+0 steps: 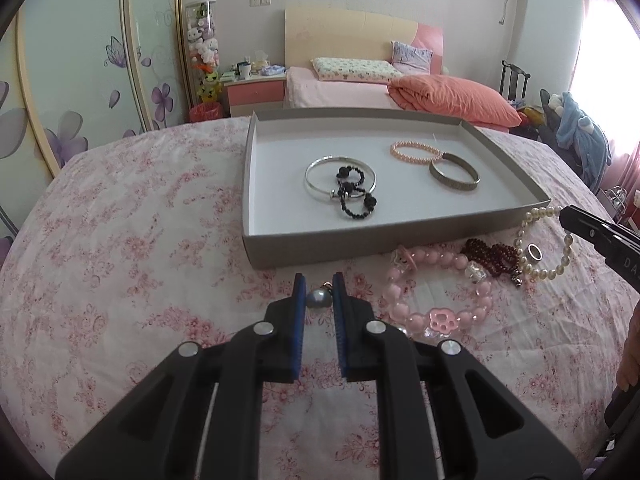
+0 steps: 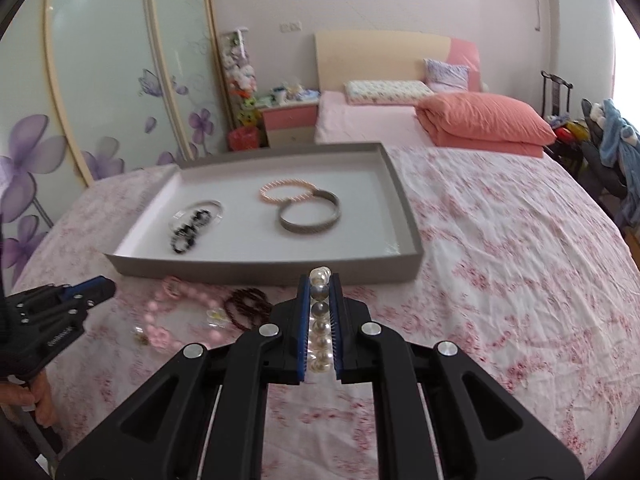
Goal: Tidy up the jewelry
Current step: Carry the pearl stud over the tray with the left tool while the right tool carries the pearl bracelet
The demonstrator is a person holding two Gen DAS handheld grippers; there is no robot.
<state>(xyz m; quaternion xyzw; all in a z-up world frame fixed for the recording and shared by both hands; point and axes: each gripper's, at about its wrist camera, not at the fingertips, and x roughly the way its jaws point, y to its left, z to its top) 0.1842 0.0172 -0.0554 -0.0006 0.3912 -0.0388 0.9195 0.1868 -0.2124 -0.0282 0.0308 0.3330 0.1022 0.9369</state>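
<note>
A grey tray (image 1: 400, 236) on the floral cloth holds a silver bangle (image 1: 316, 168), a black bead bracelet (image 1: 354, 196), a pink bead bracelet (image 1: 416, 152) and a grey bangle (image 1: 454, 176). My left gripper (image 1: 319, 286) is shut on a grey pearl piece (image 1: 319, 299) in front of the tray. My right gripper (image 2: 320, 280) is shut on a white pearl bracelet (image 2: 320, 336), just before the tray's front wall (image 2: 260, 270); that bracelet also shows in the left wrist view (image 1: 548, 240). A pink bracelet (image 1: 436, 296) and a dark red bracelet (image 1: 494, 256) lie on the cloth.
The table under the pink floral cloth (image 1: 120, 260) curves away at left and right. A bed with an orange quilt (image 1: 452, 96) stands behind it. A ring (image 1: 534, 252) lies among the loose pieces. A chair with blue clothes (image 1: 580, 128) is at the far right.
</note>
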